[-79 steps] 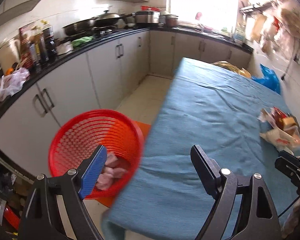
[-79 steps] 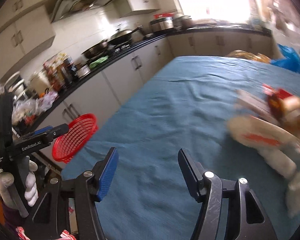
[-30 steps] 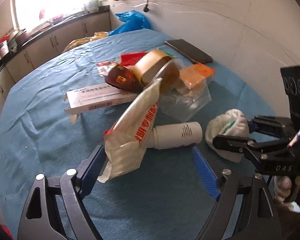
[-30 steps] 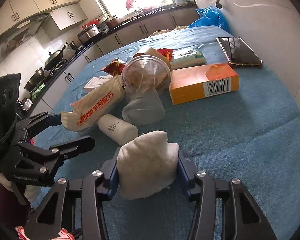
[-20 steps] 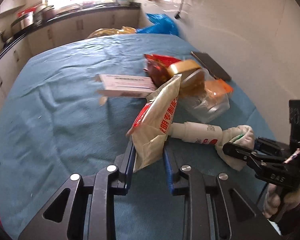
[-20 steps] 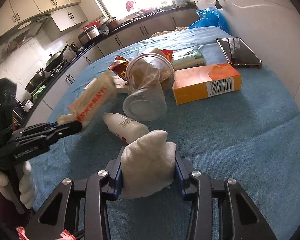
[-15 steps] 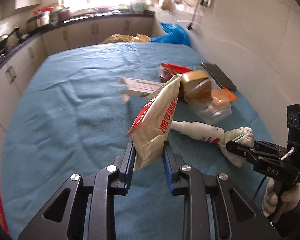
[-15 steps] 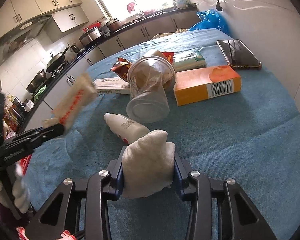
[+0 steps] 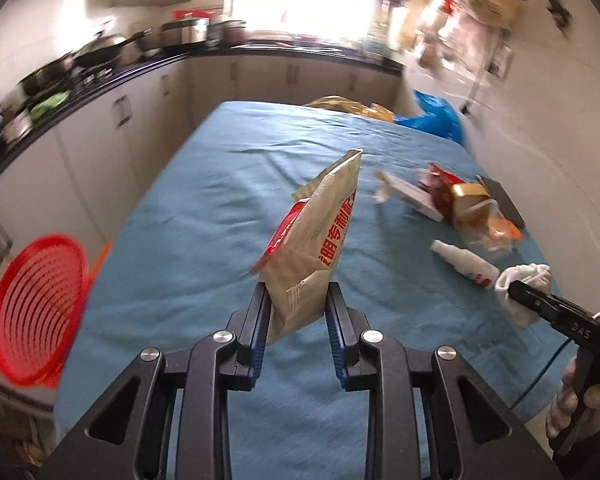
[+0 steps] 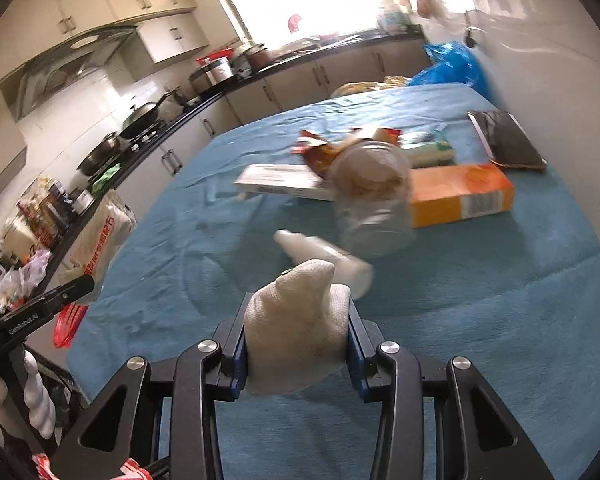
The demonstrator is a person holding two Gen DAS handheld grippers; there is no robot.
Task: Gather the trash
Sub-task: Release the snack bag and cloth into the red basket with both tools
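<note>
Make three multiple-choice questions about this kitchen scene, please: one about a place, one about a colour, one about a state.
1. Where is the round red plastic basket?
A. on the table
B. beside the table's edge, lower than the blue tablecloth
C. on the counter

2. What colour is the long cardboard box beside the clear plastic cup?
A. orange
B. green
C. black

3. What is the left gripper doing?
A. standing open and empty
B. gripping a white bottle
C. gripping the beige paper food bag

Answers: 1 B, the basket shows beyond the cloth's edge; 2 A, its faces are orange; 3 C, both fingers press the bag's bottom end.
</note>
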